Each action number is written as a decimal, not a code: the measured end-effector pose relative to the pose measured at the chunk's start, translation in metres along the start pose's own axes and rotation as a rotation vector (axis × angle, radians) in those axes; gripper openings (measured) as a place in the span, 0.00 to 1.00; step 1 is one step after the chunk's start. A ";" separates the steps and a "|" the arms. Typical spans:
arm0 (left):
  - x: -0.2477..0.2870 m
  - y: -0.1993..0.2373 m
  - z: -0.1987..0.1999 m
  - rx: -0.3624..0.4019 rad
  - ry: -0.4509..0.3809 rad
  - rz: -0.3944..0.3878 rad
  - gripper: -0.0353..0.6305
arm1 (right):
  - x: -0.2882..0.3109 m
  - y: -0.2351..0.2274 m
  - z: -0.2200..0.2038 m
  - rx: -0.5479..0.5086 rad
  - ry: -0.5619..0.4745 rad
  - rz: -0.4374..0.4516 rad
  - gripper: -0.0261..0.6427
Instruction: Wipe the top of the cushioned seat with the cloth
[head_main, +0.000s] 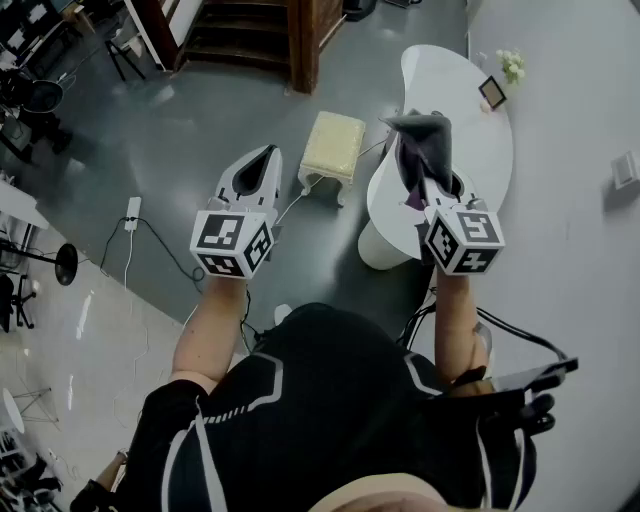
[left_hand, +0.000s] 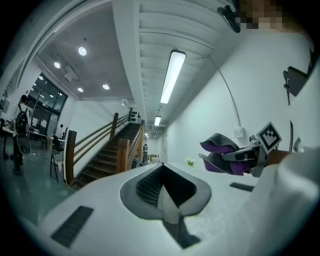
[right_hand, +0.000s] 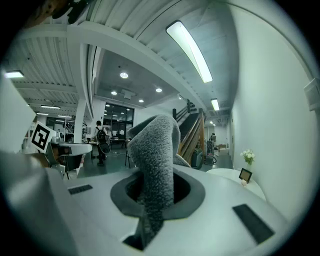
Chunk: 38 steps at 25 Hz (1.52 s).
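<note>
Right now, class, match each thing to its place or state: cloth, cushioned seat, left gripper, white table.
Things:
1. cloth
2. cushioned seat
3. left gripper
4. white table

Places or states:
A. stands on the floor
B. shut, with nothing in it
C. bears flowers and a small frame
D. clamped in the right gripper

Pairs: 1-D, 2-A, 3-B, 4-C.
</note>
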<state>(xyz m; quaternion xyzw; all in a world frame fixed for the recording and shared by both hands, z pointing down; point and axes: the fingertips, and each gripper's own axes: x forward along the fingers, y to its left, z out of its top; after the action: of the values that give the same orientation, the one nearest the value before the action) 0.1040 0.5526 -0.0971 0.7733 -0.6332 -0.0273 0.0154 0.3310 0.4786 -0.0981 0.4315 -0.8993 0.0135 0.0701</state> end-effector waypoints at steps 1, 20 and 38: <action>-0.003 0.002 0.000 0.007 0.002 0.008 0.06 | 0.000 0.002 -0.001 0.005 0.004 0.000 0.08; -0.010 0.027 -0.004 0.030 0.004 0.008 0.06 | 0.014 0.024 -0.001 0.074 -0.012 0.006 0.09; -0.004 0.100 -0.032 -0.023 0.005 -0.055 0.06 | 0.079 0.084 -0.016 0.038 0.030 -0.018 0.09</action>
<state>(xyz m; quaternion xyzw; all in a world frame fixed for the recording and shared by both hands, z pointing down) 0.0070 0.5364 -0.0589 0.7903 -0.6114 -0.0330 0.0254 0.2186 0.4717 -0.0683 0.4404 -0.8939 0.0367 0.0756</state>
